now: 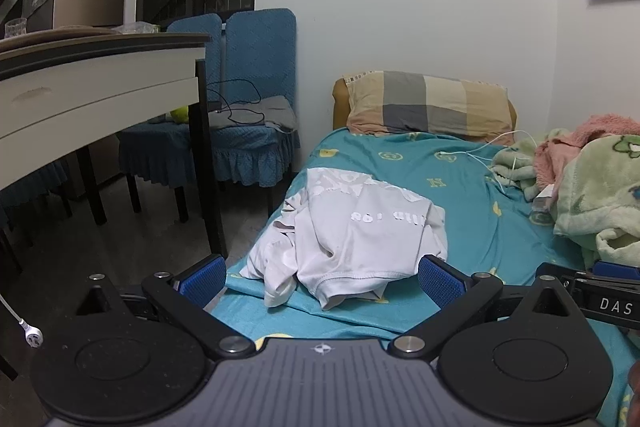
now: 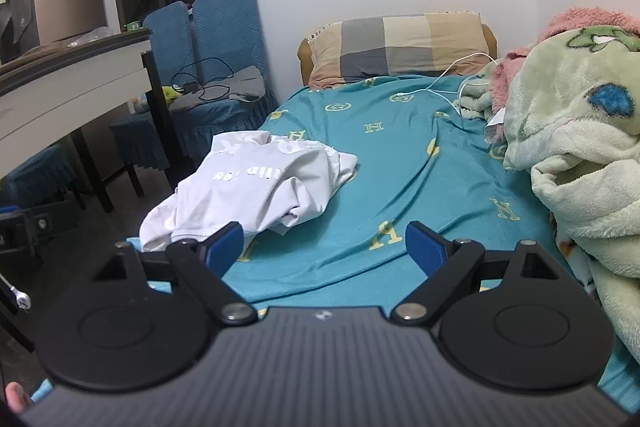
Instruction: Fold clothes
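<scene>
While both grippers, left (image 1: 322, 281) and right (image 2: 324, 247), hover spread and empty, the crumpled white printed cotton T-shirt (image 1: 352, 227), seemingly overhanging the teal bedsheet's (image 1: 472, 187) edge, could slide floorward if tugged.

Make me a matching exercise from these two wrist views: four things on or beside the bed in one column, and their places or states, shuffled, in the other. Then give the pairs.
Things:
1. white garment
2. checked pillow
3. green fleece blanket
4. blue chair

Places or states:
A. at the head of the bed, against the wall
B. on the floor between the table and the bed, cables on its seat
C. crumpled and unfolded on the teal sheet, near the bed's edge
D. heaped along the bed's far side, by a pink blanket

Pairs: 1-C, 2-A, 3-D, 4-B
</scene>
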### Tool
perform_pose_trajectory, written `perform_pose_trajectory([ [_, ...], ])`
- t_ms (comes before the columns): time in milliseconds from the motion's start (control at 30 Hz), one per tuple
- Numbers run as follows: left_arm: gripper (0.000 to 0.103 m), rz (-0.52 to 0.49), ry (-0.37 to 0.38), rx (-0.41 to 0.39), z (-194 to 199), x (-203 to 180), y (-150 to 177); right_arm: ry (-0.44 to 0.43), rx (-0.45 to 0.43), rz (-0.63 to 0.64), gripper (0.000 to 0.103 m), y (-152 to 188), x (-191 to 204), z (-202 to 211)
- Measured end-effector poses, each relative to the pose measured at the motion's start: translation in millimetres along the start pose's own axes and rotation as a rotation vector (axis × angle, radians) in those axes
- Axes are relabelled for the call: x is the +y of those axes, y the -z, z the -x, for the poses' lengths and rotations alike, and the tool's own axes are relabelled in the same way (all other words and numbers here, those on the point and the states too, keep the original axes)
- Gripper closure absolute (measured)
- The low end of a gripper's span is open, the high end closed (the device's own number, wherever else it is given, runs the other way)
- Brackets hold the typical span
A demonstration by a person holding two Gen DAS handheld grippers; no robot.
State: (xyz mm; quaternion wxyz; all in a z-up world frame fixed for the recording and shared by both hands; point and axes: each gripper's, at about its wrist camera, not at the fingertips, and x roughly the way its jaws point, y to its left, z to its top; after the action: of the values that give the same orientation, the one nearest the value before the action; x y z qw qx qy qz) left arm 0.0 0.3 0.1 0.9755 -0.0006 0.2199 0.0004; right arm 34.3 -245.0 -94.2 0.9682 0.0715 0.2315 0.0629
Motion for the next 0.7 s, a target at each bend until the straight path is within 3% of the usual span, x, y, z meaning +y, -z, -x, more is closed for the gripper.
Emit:
perform_pose_trajectory([
  [267, 0.0, 0.015, 0.013, -0.004, 6.1, -2.4, 0.3, 0.012, -0.041, 0.031, 0.014, 0.0, 5.8, 8.0],
  [700, 0.0, -0.012, 0.001, -0.006, 4.2, -4.7, 0.0, 0.001, -0.026, -0.01, 0.014, 1.3, -1.0, 4.2],
])
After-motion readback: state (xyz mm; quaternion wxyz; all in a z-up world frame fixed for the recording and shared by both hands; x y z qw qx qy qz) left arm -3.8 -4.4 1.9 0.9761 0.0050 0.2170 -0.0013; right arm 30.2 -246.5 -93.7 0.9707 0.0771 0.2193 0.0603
